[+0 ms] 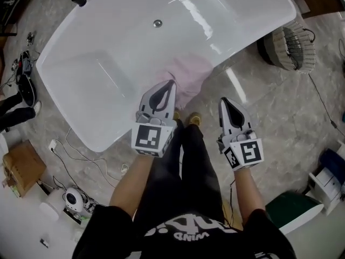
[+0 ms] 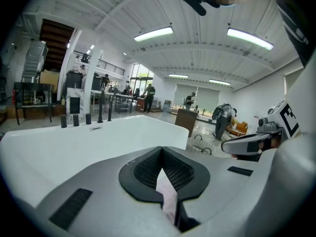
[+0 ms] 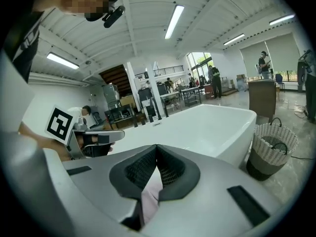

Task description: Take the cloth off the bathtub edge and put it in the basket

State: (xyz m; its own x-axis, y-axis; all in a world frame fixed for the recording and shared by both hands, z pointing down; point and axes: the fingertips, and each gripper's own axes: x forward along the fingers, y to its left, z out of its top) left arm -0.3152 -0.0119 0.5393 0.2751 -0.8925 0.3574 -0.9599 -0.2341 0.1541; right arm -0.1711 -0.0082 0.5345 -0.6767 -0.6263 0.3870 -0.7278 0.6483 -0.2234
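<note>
Head view: the pink cloth lies draped over the near edge of the bathtub. The basket stands well apart on the floor by the tub's end. The left tool hangs over the cloth and the right tool is beside it.

Left gripper view: the jaws meet at the tips and grip nothing. A sliver of pink shows through the gap behind them.

Right gripper view: these jaws are likewise together and empty.

I'd say nothing is done yet, so the grasp, carry and drop all remain.
</note>
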